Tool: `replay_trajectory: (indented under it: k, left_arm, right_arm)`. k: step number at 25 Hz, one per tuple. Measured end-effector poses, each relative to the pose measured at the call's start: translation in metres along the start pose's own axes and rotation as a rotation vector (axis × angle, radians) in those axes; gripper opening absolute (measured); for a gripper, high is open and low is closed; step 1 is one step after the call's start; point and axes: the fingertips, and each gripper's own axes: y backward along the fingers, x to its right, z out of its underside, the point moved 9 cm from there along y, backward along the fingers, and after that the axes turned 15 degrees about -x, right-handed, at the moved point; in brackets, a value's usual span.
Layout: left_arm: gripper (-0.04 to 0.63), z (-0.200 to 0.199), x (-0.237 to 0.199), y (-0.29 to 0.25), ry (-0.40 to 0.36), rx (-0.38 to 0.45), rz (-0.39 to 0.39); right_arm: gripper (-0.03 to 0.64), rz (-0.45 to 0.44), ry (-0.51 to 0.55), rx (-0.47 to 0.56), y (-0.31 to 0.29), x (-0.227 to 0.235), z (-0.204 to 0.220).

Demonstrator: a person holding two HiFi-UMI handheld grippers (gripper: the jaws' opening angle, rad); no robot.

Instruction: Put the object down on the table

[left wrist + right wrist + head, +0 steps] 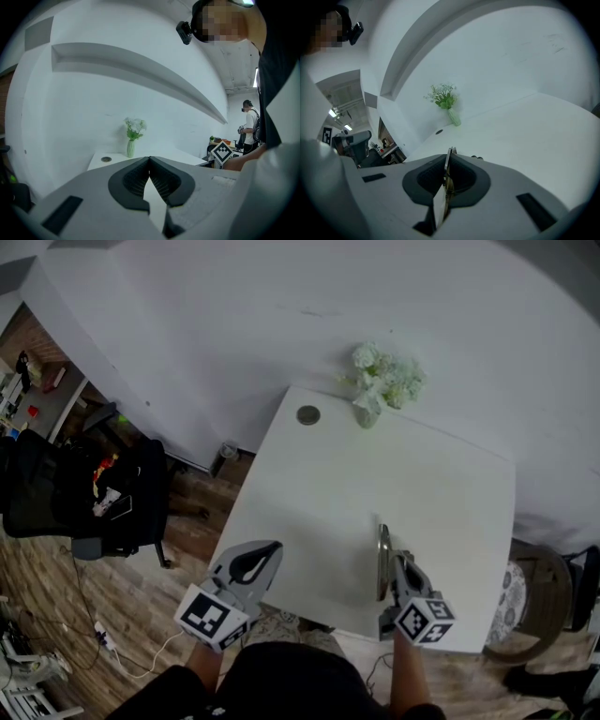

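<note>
A thin flat metal piece stands on edge over the near part of the white table. My right gripper is shut on it. In the right gripper view the piece pokes out above the closed pads of the right gripper, held upright. I cannot tell if its lower edge touches the tabletop. My left gripper sits at the table's near left edge, shut with nothing in it. In the left gripper view the tips of the left gripper meet, empty.
A small vase of white flowers stands at the table's far edge by the white wall, with a round grommet to its left. A black office chair is on the wooden floor at left, a stool at right. A person stands far off.
</note>
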Motion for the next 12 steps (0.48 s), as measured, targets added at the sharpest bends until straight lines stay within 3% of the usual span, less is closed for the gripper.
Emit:
replay_trajectory:
  k: [12]
  left_arm:
    - [-0.002,0.008,-0.002,0.016,0.016,-0.006,-0.043]
  right_arm:
    - [0.006,0.000,-0.017,-0.067,-0.015,0.008,0.012]
